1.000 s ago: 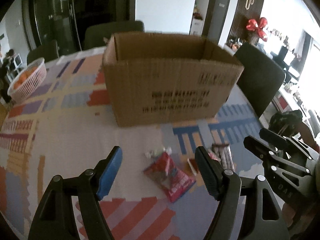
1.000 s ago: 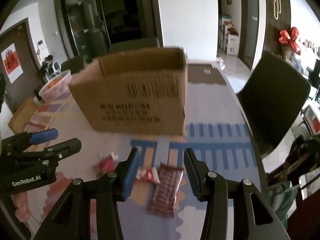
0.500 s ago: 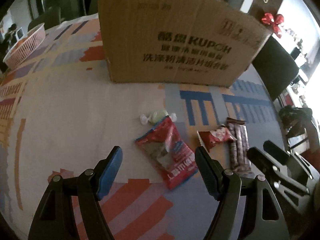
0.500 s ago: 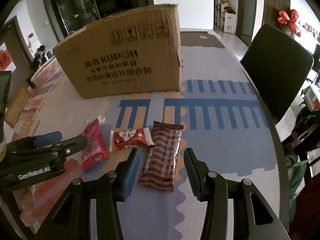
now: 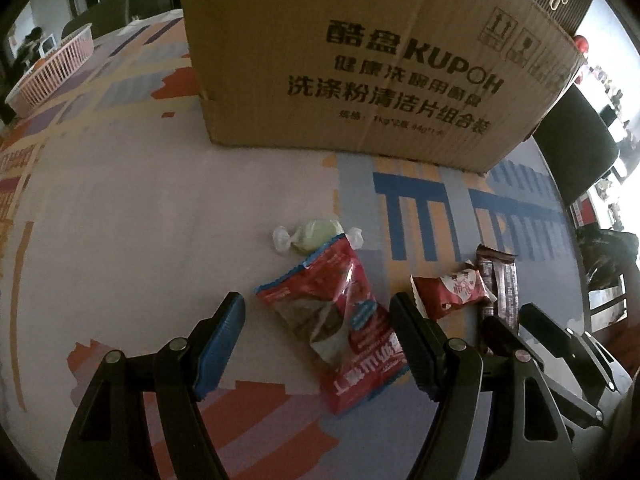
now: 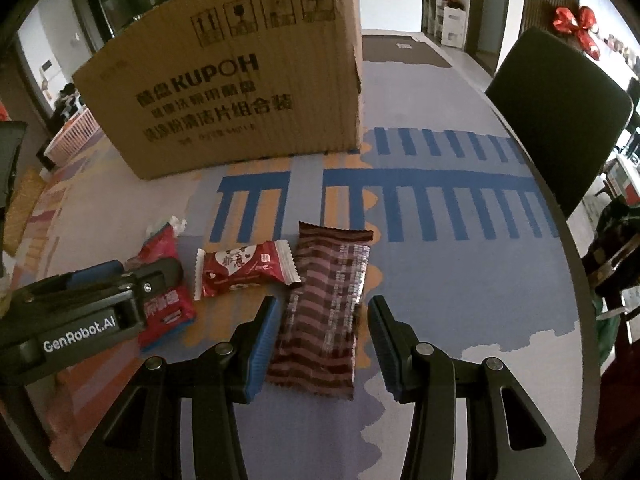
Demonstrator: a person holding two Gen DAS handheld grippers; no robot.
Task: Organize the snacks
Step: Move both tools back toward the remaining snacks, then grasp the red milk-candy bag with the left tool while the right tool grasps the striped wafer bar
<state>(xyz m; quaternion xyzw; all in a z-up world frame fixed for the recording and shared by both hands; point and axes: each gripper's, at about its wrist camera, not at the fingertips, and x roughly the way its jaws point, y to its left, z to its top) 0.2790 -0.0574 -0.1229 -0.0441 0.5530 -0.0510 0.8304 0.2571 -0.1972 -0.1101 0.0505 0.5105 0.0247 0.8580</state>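
Observation:
My left gripper (image 5: 318, 340) is open, low over the table, its jaws on either side of a red snack bag (image 5: 340, 320). A pale green wrapped candy (image 5: 318, 235) lies just beyond the bag. My right gripper (image 6: 322, 340) is open, straddling a brown striped bar (image 6: 324, 308). A small red wrapped snack (image 6: 244, 268) lies left of the bar; it also shows in the left wrist view (image 5: 450, 290). The brown cardboard box (image 5: 360, 60) stands behind the snacks; its inside is hidden.
A pink basket (image 5: 52, 72) sits at the table's far left. A dark chair (image 6: 560, 112) stands beyond the right table edge. The patterned tablecloth (image 5: 120, 200) covers the table. The left gripper's body (image 6: 80, 312) shows beside the red bag in the right wrist view.
Both grippers have come down and forward toward the snacks. The left one now frames the red bag, the right one the striped bar. Both stayed open.

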